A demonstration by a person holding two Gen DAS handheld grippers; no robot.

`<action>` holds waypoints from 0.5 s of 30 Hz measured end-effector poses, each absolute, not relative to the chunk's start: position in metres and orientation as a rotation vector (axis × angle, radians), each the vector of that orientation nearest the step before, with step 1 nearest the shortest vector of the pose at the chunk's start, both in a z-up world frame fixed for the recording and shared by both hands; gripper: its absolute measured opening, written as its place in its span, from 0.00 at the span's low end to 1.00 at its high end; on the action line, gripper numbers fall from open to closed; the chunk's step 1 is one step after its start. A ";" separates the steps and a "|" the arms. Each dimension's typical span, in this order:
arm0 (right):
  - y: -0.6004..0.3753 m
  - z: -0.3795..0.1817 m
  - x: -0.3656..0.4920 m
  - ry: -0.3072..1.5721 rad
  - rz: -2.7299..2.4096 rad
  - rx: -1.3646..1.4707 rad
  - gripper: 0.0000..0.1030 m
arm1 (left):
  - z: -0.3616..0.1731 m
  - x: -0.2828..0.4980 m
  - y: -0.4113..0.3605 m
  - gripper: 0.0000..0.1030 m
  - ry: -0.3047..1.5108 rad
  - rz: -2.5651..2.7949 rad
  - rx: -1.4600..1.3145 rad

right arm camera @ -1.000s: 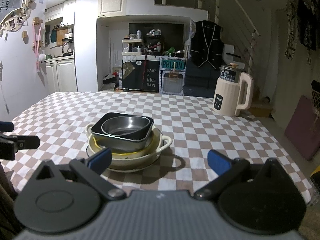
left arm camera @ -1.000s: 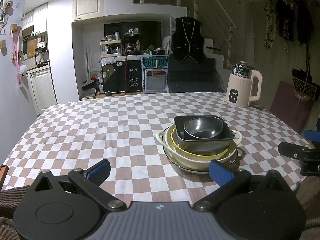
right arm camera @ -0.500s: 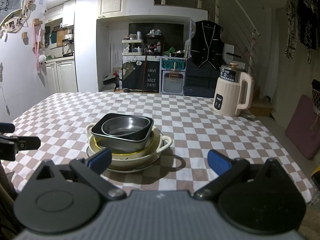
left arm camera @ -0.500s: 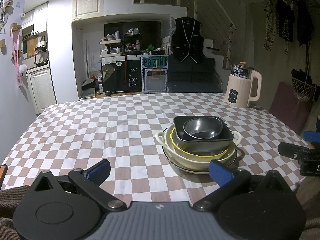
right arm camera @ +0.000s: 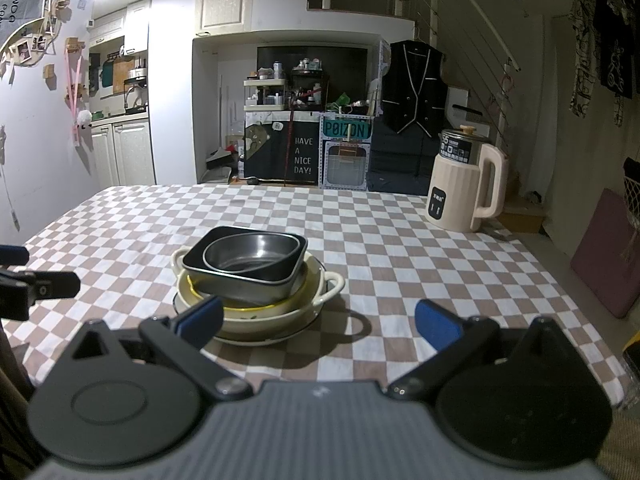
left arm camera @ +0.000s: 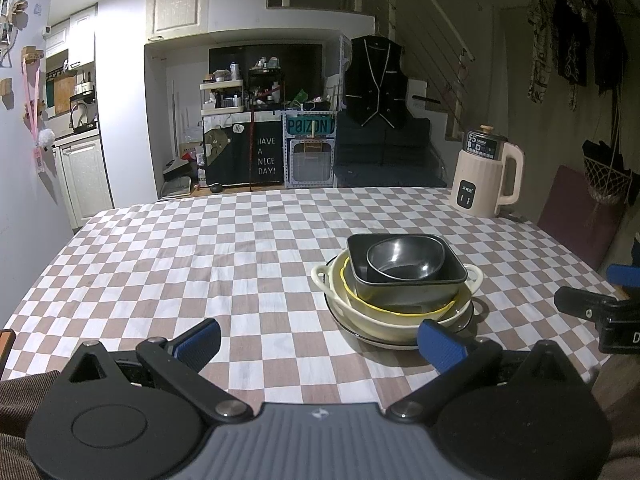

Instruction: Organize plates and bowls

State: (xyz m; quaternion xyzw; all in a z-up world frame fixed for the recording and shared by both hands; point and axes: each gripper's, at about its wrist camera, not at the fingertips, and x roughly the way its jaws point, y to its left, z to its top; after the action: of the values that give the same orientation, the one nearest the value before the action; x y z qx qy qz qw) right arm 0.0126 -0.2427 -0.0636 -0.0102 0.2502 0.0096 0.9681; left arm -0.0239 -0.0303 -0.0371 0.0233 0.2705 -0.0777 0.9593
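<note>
Cream bowl (left arm camera: 396, 320) w/ 2 dark bowls (left arm camera: 404, 266) inside, 1 plate (left arm camera: 466, 316) under.

— Covered in what?
— Table (left arm camera: 168, 264) under brown-and-white checked cloth (right arm camera: 400, 256).
— Resting directly on it?
— Dark-rimmed plate (left arm camera: 466, 318) beneath stacked dishes, mid-table; cream kettle (right arm camera: 464, 188) at far right corner.

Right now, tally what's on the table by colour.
Dark: 2, the small bowl nested in the square dish.
Cream: 3, the yellow-rimmed bowl, the handled dish under it, and the kettle.
Dark-rimmed: 1, the plate at the bottom of the stack.
Total: 6.
</note>
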 end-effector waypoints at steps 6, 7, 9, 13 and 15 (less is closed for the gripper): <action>-0.243 -0.064 0.013 0.506 0.019 -0.021 1.00 | -0.037 -0.024 -0.030 1.00 0.548 -0.157 0.048; -0.243 -0.064 0.013 0.506 0.019 -0.021 1.00 | -0.037 -0.024 -0.030 1.00 0.548 -0.157 0.048; -0.243 -0.064 0.013 0.506 0.019 -0.020 1.00 | -0.038 -0.024 -0.030 1.00 0.548 -0.156 0.048; -0.242 -0.064 0.013 0.506 0.019 -0.021 1.00 | -0.037 -0.024 -0.030 1.00 0.547 -0.155 0.048; -0.241 -0.064 0.013 0.506 0.019 -0.021 1.00 | -0.037 -0.024 -0.030 1.00 0.547 -0.154 0.049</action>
State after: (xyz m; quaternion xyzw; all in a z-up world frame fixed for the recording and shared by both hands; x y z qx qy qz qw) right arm 0.0127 -0.2412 -0.0638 -0.0106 0.2502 0.0094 0.9681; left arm -0.0242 -0.0305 -0.0367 0.0241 0.2699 -0.0760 0.9596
